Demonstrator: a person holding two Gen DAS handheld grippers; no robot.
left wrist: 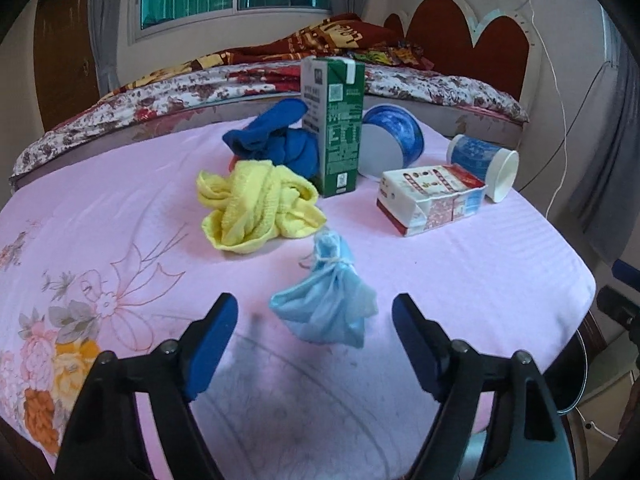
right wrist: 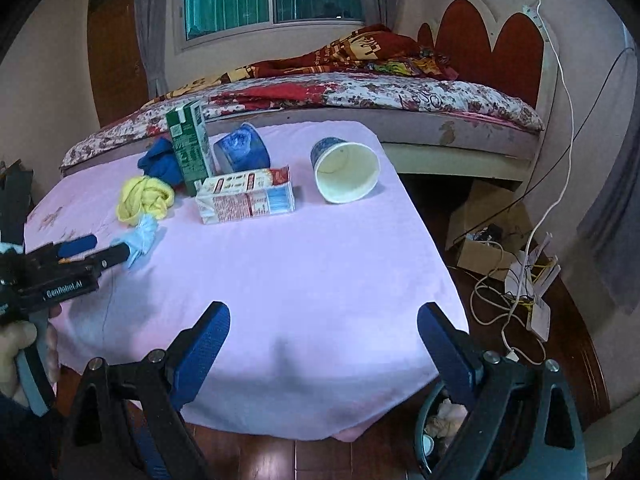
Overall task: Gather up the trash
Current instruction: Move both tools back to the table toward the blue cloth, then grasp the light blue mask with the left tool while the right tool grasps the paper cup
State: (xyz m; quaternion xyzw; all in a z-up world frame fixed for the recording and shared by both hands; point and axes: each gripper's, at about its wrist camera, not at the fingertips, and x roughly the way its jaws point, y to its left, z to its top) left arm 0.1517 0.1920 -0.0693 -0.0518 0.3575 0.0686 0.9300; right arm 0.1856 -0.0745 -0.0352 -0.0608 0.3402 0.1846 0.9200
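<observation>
1. Fingers of the left gripper [left wrist: 314, 332] are standing apart either side of the crumpled blue face mask [left wrist: 326, 308], pads not pressing it yet.
2. Right gripper [right wrist: 324, 340] is hovering wide and empty over the near edge of the pink tablecloth [right wrist: 300, 280]; a bin [right wrist: 432, 432] with some waste in it is showing just below.
3. Further back, the yellow cloth [left wrist: 256, 208], lying red-and-white carton [left wrist: 430, 198] and standing green carton [left wrist: 334, 124] are waiting, with two tipped paper cups [left wrist: 484, 164] and a blue cloth [left wrist: 276, 136].
4. Judgement: collecting is barely progressing; nearly everything is remaining.
</observation>
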